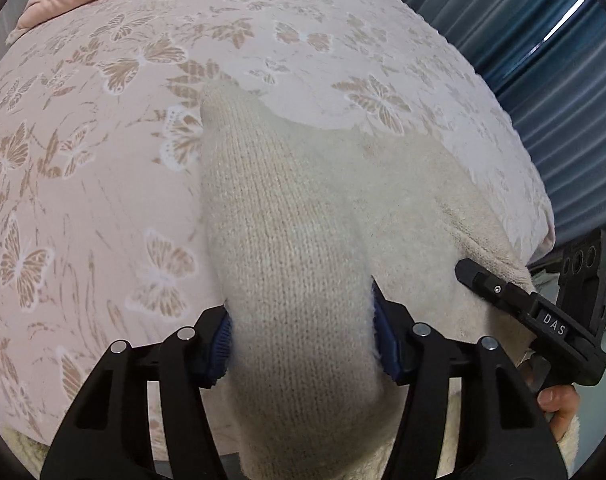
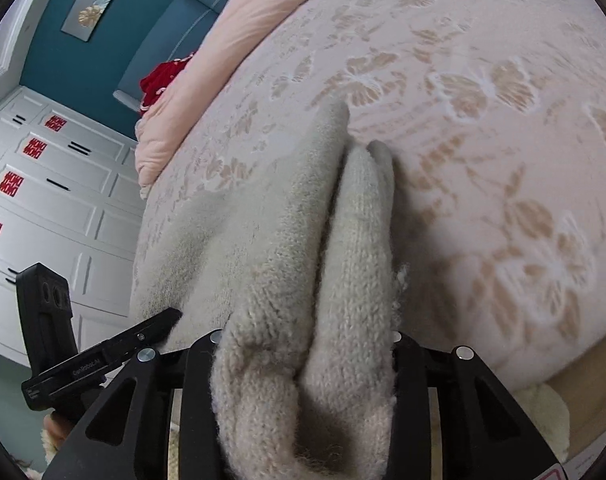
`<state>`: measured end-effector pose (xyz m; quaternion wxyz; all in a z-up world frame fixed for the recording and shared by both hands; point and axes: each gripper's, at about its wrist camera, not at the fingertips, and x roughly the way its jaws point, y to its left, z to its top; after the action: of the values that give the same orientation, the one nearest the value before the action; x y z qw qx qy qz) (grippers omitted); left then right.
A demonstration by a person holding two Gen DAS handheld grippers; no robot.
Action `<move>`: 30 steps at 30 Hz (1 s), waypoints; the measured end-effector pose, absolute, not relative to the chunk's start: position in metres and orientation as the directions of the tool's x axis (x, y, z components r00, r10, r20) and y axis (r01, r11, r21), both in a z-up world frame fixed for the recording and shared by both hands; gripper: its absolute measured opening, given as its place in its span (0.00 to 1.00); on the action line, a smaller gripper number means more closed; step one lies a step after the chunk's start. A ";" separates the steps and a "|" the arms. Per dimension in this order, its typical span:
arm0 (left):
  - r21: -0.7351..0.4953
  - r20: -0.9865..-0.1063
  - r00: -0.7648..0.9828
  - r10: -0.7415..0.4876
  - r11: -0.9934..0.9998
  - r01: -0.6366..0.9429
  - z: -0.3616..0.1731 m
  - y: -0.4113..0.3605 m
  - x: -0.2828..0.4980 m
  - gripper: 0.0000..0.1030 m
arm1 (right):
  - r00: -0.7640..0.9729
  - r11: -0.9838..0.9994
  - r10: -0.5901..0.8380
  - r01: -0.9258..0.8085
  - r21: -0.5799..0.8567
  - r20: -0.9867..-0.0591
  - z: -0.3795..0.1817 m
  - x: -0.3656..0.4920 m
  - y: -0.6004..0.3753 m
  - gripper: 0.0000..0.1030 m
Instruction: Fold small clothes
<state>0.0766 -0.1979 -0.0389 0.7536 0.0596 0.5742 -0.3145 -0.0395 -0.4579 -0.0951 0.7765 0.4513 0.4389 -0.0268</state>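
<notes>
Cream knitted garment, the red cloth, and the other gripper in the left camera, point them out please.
cream knitted garment (image 1: 295, 248): left wrist view, bunched knit between the fingers.
red cloth (image 2: 161, 80): right wrist view, its middle.
right gripper (image 1: 473, 276): left wrist view, black fingertip end.

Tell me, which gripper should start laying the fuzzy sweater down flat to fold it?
Probably the left gripper. It pinches one smooth bundle of the cream sweater with bare butterfly bedspread beside it. The right gripper is clamped on bunched, doubled folds, so it is better placed to hold.
</notes>
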 end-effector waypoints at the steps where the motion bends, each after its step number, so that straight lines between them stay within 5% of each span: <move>1: -0.253 -0.918 0.127 -0.376 0.800 0.544 -0.052 -0.201 0.071 0.56 | 0.600 0.575 0.358 0.462 0.675 -0.716 -0.108 -0.046 -0.459 0.34; 12: -0.122 -0.942 0.206 -0.264 0.843 0.524 -0.071 -0.205 0.064 0.83 | 0.650 0.498 0.385 0.451 0.741 -0.655 -0.138 -0.058 -0.462 0.50; 19: -0.108 -0.949 0.201 -0.243 0.850 0.516 -0.075 -0.213 0.067 0.84 | 0.654 0.479 0.404 0.444 0.758 -0.639 -0.142 -0.058 -0.464 0.54; 24: -0.149 -0.950 0.162 -0.265 0.847 0.511 -0.071 -0.214 0.070 0.67 | 0.654 0.481 0.394 0.451 0.751 -0.645 -0.138 -0.054 -0.463 0.50; 27: -0.180 -0.943 0.153 -0.295 0.840 0.512 -0.058 -0.211 0.068 0.52 | 0.664 0.516 0.356 0.447 0.730 -0.658 -0.121 -0.053 -0.457 0.39; 30: -0.188 -0.927 0.180 -0.328 0.824 0.534 -0.036 -0.210 0.063 0.47 | 0.692 0.524 0.323 0.438 0.730 -0.646 -0.099 -0.055 -0.451 0.36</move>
<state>0.0627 -0.2104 -0.0362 0.7628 0.0894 0.5747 -0.2826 -0.0546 -0.4506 -0.0990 0.7806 0.4863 0.3909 -0.0368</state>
